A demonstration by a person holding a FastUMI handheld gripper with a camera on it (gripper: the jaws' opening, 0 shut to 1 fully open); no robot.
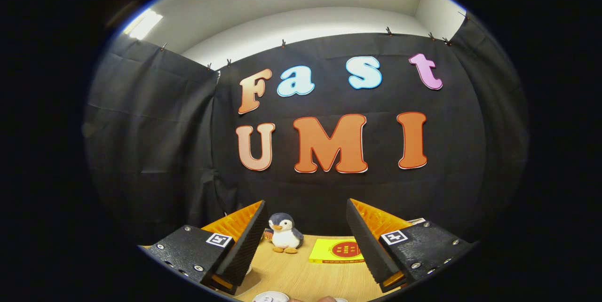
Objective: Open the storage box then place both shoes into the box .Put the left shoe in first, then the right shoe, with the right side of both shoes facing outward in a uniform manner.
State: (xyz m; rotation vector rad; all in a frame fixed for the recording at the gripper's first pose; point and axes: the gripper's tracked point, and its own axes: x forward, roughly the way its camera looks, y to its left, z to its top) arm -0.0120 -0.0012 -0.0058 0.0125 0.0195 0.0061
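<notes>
- Hovering above the wooden table [301,274], the gripper [305,241] has its fingers spread wide with nothing between them, aimed at the booth's cloth wall.
- Beyond the fingers, a plush penguin [285,233] stands upright near the wall; just beside it a yellow booklet [337,250] lies flat.
- At the near edge below the fingers sits a white round item [270,298], too cut off to identify.
- Where the storage box and shoes lie cannot be told from this view, nor how they look.
- Judging by the task, shoes should be light and bendy; pinching the stiffer heel collar seems the safest hold.
</notes>
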